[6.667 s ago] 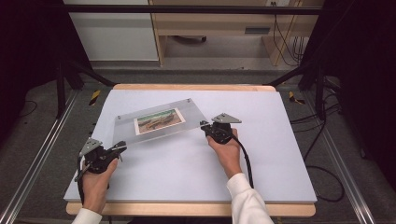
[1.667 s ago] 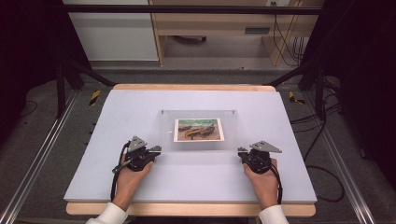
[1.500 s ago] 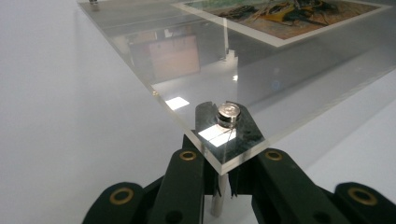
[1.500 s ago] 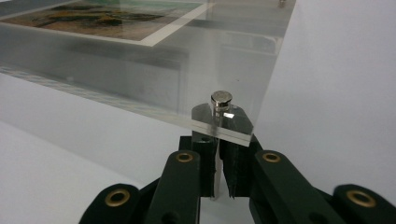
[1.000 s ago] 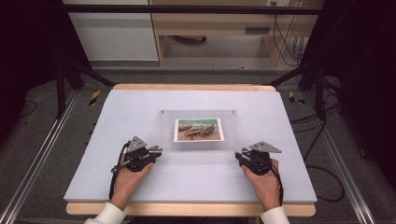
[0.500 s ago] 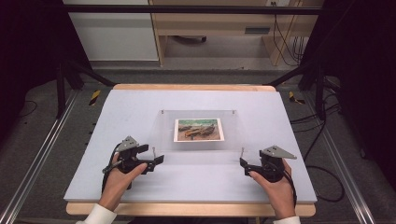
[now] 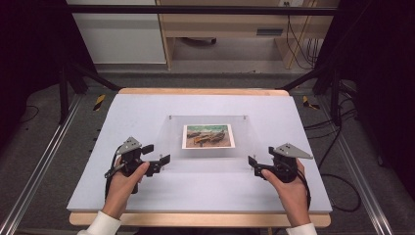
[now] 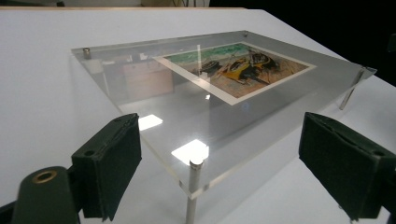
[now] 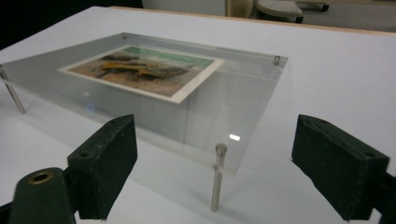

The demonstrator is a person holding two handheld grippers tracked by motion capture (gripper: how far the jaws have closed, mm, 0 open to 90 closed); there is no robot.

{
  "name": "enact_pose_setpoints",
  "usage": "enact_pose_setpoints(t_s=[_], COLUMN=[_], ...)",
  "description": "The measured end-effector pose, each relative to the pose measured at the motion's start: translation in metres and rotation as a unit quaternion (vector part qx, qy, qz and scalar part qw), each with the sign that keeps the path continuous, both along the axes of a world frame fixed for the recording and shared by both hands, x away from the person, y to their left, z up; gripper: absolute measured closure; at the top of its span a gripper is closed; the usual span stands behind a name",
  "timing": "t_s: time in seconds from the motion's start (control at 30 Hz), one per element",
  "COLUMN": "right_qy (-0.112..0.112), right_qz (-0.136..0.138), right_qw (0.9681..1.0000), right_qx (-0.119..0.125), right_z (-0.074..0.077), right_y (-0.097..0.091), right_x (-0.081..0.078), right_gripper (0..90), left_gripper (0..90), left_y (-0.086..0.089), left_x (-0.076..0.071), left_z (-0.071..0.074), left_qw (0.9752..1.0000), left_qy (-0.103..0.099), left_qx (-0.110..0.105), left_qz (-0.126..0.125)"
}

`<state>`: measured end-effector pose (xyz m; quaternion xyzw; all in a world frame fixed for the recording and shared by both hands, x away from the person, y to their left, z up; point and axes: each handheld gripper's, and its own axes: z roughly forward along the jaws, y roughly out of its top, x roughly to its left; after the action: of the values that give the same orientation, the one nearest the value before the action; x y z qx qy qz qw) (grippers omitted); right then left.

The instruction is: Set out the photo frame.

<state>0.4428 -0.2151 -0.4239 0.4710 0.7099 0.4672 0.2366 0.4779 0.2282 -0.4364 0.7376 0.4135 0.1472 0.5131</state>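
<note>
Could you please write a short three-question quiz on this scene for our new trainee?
1. True or false: the left gripper is clamped on the clear frame.
2. What holds the frame above the white table? A) metal pegs B) books C) both grippers
3. What lies inside the frame?

Key: 1. False; the jaws have just been opening, as have the right gripper's. 2. A. 3. A picture.

The clear acrylic frame [image 7: 210, 139], earlier held tilted at the upper left of the high view, has been set flat at the centre. Both jaw pairs have just been opening, and the left gripper [image 7: 157, 153] and right gripper [image 7: 254, 164] have been drawn back from its near corners.
</note>
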Motion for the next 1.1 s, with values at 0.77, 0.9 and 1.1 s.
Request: enact_pose_setpoints(t_s=[0.77,0.9,1.1], right_qy=[0.064,0.077,0.089], right_qz=[0.026,0.026,0.026], right_qw=[0.9976,0.9967,0.9955], right_qx=[0.001,0.004,0.019], right_z=[-0.006,-0.011,-0.013], right_y=[0.016,0.012,0.01], right_x=[0.057,0.057,0.056], right_gripper=[29.4,28.2,24.2], left_gripper=[21.4,23.4,19.5], left_y=[-0.01,-0.008,-0.009], left_x=[0.024,0.024,0.027], left_z=[0.002,-0.002,-0.014], left_qw=[0.9997,0.9993,0.9981], left_qy=[0.022,0.03,0.058], left_qx=[0.012,0.012,0.007], left_qz=[0.004,0.02,0.018])
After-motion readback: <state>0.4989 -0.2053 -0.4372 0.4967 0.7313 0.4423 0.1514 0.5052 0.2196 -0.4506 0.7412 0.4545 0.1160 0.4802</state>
